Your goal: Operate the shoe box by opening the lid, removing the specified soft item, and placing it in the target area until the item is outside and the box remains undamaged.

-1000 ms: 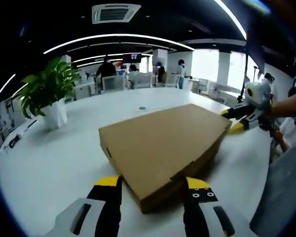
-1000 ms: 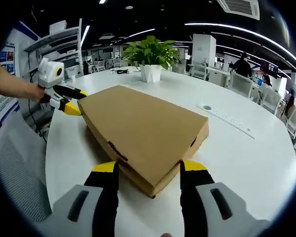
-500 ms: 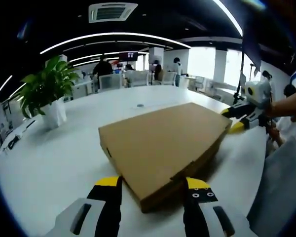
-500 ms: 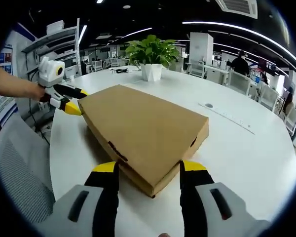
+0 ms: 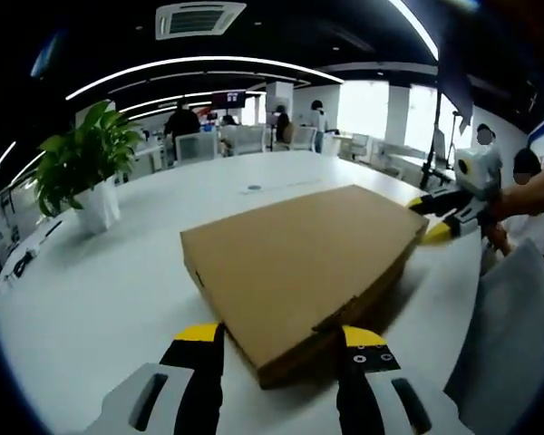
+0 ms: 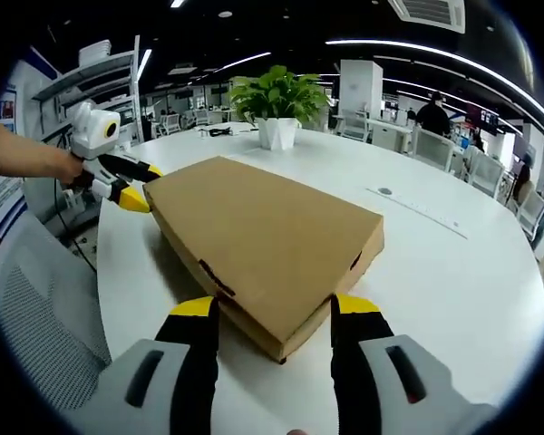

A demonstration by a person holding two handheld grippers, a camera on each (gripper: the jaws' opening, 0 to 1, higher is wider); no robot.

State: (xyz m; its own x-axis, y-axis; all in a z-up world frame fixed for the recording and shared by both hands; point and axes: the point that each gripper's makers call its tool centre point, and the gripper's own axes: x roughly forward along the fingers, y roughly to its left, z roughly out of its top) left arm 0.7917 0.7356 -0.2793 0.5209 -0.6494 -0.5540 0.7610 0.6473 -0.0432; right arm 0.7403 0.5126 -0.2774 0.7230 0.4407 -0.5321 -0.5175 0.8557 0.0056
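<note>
Left gripper view, left to right — potted plant near the tabletop's far left edge; white table; brown shoe box, lid closed, lying flat mid-tabletop; left gripper with jaws spread either side of the box's near corner; right gripper at the box's far right corner.

Right gripper view — left gripper at the box's far left corner; shoe box; right gripper, jaws spread astride the near corner.
</note>
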